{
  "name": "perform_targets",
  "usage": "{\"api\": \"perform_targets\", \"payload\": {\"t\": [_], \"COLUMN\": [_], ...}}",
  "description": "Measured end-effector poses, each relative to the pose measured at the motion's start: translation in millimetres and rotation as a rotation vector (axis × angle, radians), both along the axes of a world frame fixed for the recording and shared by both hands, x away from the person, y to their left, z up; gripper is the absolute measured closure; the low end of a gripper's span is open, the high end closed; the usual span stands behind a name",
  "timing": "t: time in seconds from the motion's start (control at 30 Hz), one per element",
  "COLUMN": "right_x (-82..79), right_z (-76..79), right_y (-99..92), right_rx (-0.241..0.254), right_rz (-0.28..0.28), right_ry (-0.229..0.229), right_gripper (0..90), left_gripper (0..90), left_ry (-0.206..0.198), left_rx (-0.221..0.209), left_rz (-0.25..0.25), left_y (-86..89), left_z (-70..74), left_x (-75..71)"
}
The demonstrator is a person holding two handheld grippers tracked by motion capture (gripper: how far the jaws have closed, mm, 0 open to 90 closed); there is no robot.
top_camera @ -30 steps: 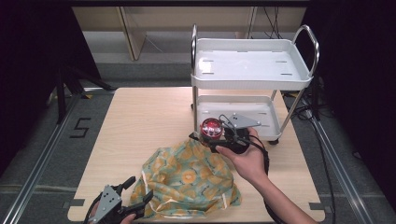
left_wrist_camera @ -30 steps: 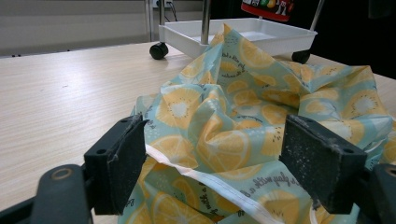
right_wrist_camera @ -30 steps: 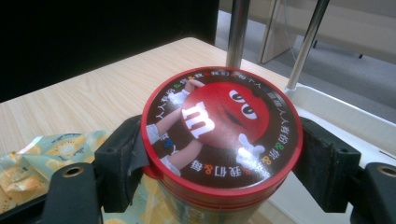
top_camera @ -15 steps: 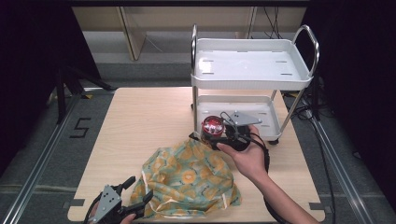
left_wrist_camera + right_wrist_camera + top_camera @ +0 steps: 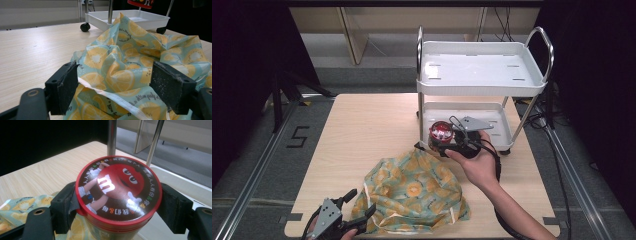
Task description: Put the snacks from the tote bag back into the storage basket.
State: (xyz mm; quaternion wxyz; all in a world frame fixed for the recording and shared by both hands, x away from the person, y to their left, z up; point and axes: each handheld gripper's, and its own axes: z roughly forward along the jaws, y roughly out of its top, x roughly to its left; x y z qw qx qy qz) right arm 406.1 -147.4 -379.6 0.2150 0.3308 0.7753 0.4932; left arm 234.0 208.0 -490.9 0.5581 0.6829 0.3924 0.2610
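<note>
We have the right claw (image 5: pixel 447 141) clamped on a round candy tub (image 5: pixel 117 195), its two black jaws pressing opposite sides just under the red lid (image 5: pixel 118 187). The tub is held upright in the air above the worktop (image 5: pixel 367 130), just in front of the lower tray (image 5: pixel 492 112) of the white two-tier cart (image 5: pixel 482 75) and past the far edge of the lemon-print bag (image 5: pixel 414 192).

We judge the tub to be stiff plastic with a smooth, glossy wall, so it could slip or twist under a light squeeze. It looks fairly light, though we cannot see how full it is. The rim of the lid gives a small ledge over the jaws, and we think holding right below it, across the full width, is the safest place. Gripping the lid itself might pop it off.

The left claw (image 5: pixel 122 92) is open, its jaws standing to either side of the bag's near edge at the front of the worktop, not closed on the cloth. The bag is soft, crumpled fabric with a white seam (image 5: pixel 110 96); it would fold and sag wherever we pinch it, so a seam or hem is the firmer hold.
</note>
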Motion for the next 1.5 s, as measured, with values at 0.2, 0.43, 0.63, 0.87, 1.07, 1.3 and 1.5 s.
{"api": "perform_targets", "payload": {"t": [0.2, 0.43, 0.63, 0.87, 1.07, 1.3, 1.5], "right_x": [1.5, 4.6, 7.5, 12.2, 15.1, 18.5, 20.5], "right_z": [0.2, -0.9, -1.9, -2.9, -4.9, -4.2, -6.6], "right_y": [-0.9, -1.0, -1.3, -1.8, 0.2, 1.1, 1.7], "right_rx": [-0.003, -0.004, 0.007, -0.009, 0.004, -0.005, -0.006], "right_rz": [-0.006, -0.008, -0.028, -0.023, -0.038, -0.046, -0.051], "right_ry": [-0.005, 0.004, -0.002, 0.003, -0.003, 0.023, 0.024], "right_gripper": [26.1, 26.1, 26.1, 26.1, 26.1, 26.0, 26.1], "left_gripper": [21.6, 21.6, 21.6, 21.6, 21.6, 21.6, 21.6], "left_ry": [0.0, 0.001, 0.001, -0.004, -0.007, -0.006, -0.006], "left_rx": [0.001, -0.001, 0.0, 0.005, 0.0, -0.006, -0.007], "left_rz": [0.0, 0.001, 0.002, -0.002, -0.005, -0.002, -0.002], "left_y": [0.1, 0.5, 0.9, 1.5, 1.6, 1.6, 1.3], "left_z": [0.0, -0.1, -0.2, 0.2, -0.1, -0.3, -0.2], "left_x": [-0.1, -0.1, 0.1, 0.3, 0.7, 0.6, 0.4]}}
